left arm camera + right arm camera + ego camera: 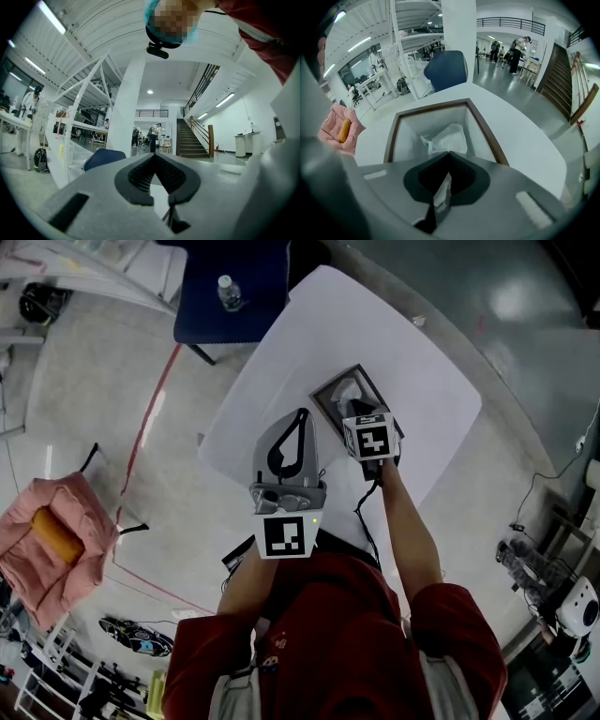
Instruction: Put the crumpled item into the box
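One box point(432, 107) on one white table point(520, 136) | one crumpled item point(449, 137), white, inside the box, at 12 o'clock off the right gripper point(450, 153), jaws pinching a strip of it | left gripper point(154, 155), second of two, jaws closed, empty, at 7 o'clock from the box.

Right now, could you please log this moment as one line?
right tool: shut on item, over box | item: reaching into box | left tool: shut, empty, tipped upward
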